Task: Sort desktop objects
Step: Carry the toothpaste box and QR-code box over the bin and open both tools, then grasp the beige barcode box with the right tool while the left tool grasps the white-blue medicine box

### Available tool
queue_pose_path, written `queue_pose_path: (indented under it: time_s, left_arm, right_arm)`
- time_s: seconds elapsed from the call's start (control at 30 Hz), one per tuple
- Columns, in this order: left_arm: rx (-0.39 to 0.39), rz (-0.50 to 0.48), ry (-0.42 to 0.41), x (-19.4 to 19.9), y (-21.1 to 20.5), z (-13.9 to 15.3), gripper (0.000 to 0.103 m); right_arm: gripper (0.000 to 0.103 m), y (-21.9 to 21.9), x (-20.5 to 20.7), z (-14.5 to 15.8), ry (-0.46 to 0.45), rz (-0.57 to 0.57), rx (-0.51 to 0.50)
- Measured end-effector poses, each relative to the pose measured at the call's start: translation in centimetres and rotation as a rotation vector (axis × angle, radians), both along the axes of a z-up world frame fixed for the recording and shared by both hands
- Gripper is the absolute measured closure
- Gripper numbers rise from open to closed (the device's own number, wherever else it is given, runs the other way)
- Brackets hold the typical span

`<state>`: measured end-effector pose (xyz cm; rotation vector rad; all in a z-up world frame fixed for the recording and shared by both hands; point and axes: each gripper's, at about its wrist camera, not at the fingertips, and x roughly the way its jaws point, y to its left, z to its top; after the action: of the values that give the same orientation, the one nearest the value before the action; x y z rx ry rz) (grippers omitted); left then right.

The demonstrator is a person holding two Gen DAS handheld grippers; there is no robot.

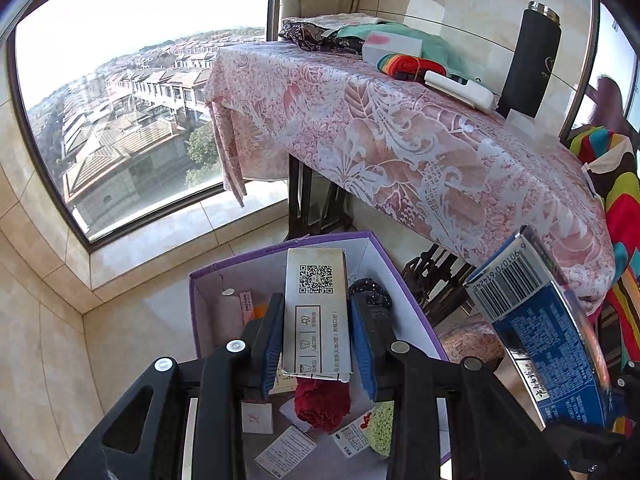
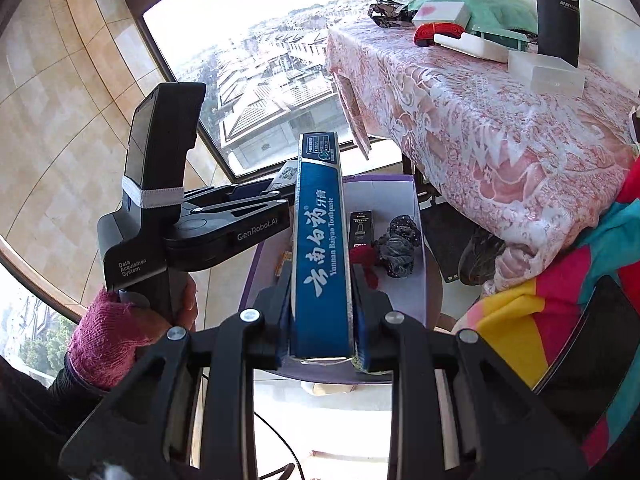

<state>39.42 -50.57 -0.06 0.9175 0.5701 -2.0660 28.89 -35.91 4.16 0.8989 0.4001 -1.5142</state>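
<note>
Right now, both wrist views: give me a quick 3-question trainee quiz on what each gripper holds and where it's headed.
1. True or false: the left gripper is closed on a white carton with a QR code.
2. What does the right gripper hold? A) black flask B) blue toothpaste box C) red yarn
3. Fill in: both held boxes hang above the open ____ storage box on the floor.

Key
1. True. The blue pads press both sides of the carton.
2. B. The blue toothpaste box is clamped; the black flask stands on the table.
3. Purple. The purple storage box lies below both.
</note>
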Motion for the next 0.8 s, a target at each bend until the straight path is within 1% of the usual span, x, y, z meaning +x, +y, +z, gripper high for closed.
queue_pose_path:
  time_s: [0.1,0.17,0.2,0.23,0.27,0.3,0.33,0.37,0.47,0.57,0.63,0.8]
  left_arm:
    - [0.003,0.032,-0.042,0.4,-1.0,-1.1,0.069]
    - [0.012,0.049,-0.055,0.6,-1.4,-1.9,0.068]
    - [0.021,0.059,-0.067,0.6,-1.7,-2.3,0.06]
    - [0.03,0.073,-0.082,0.6,-1.9,-2.7,0.054]
    - [0.043,0.088,-0.09,0.7,-2.1,-3.0,0.039]
    - [0.055,0.099,-0.086,0.8,-2.2,-3.3,0.026]
    - [0.062,0.108,-0.081,0.9,-2.3,-3.4,0.021]
    - [0.062,0.112,-0.08,1.0,-2.3,-3.5,0.019]
    - [0.068,0.119,-0.081,1.1,-2.3,-3.6,0.019]
    - [0.078,0.118,-0.083,1.0,-2.2,-3.6,0.019]
    - [0.072,0.115,-0.087,0.9,-1.9,-3.4,0.019]
    - [0.052,0.102,-0.091,0.3,-0.6,-2.4,0.019]
  right_arm:
    - [0.074,-1.5,-0.2,-1.0,-0.011,-0.009,0.021]
    - [0.073,-2.0,-0.4,-1.9,-0.015,-0.027,0.039]
    - [0.073,-2.1,-0.5,-2.2,-0.014,-0.031,0.051]
    - [0.067,-2.2,-0.5,-2.4,-0.012,-0.026,0.056]
    - [0.05,-1.7,-0.2,-2.4,-0.005,-0.019,0.057]
    - [0.04,-1.7,-0.1,-2.4,0.0,-0.019,0.051]
    - [0.029,-1.4,-0.1,-2.3,0.0,-0.021,0.039]
    - [0.028,-1.4,-0.1,-2.2,-0.001,-0.026,0.029]
    - [0.028,-0.7,-0.4,-1.8,-0.003,-0.035,0.019]
    - [0.028,0.4,-1.0,-1.1,-0.043,-0.044,-0.001]
    - [0.028,1.6,-1.2,-0.5,-0.058,-0.049,-0.02]
    - [0.026,4.5,-1.5,1.5,-0.059,-0.057,-0.079]
